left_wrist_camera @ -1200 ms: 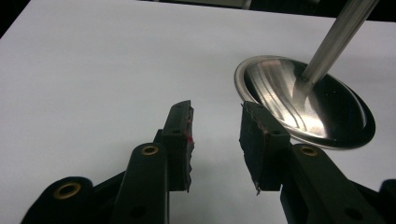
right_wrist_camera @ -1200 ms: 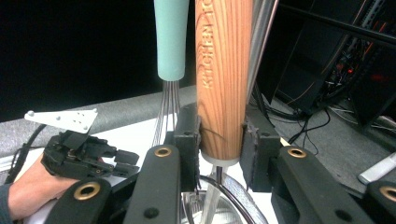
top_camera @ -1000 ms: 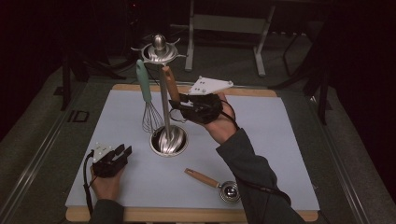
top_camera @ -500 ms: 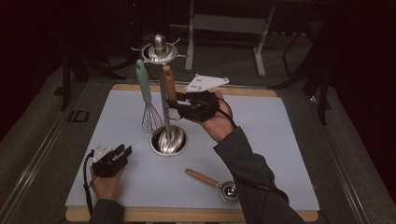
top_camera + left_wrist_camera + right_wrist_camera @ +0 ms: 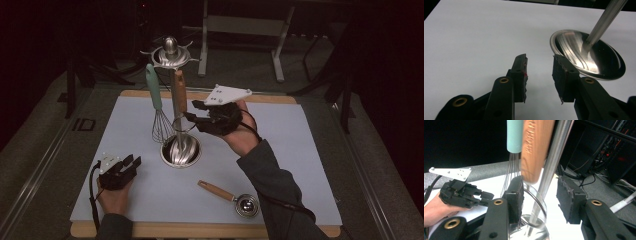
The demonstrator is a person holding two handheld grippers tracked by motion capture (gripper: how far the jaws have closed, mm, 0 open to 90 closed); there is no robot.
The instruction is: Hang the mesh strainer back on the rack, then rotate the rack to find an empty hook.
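A steel utensil stand (image 5: 181, 150) rises from the blue-grey mat (image 5: 300, 165), with hooks at its top (image 5: 170, 52). A teal-handled whisk (image 5: 155, 95) and a wooden-handled utensil (image 5: 179, 92) hang from it. My right gripper (image 5: 191, 111) is level with the wooden handle, just right of it. Its jaws have just been opening. In the right gripper view (image 5: 540, 198) the wooden handle (image 5: 536, 147) and the stand's pole (image 5: 554, 157) stand between the spread jaws, with no pad pressing on them. My left gripper (image 5: 132, 162) rests open on the mat, left of the stand's base (image 5: 589, 56), jaws (image 5: 540, 75) empty.
A wooden-handled metal scoop (image 5: 230, 196) lies on the mat near the front edge, right of centre. The mat sits on a wooden board (image 5: 200, 230). Dark floor and furniture legs (image 5: 277, 45) surround the table.
The right gripper's jaws have parted from the wooden handle, which now hangs free on the stand. The left gripper has stayed put.
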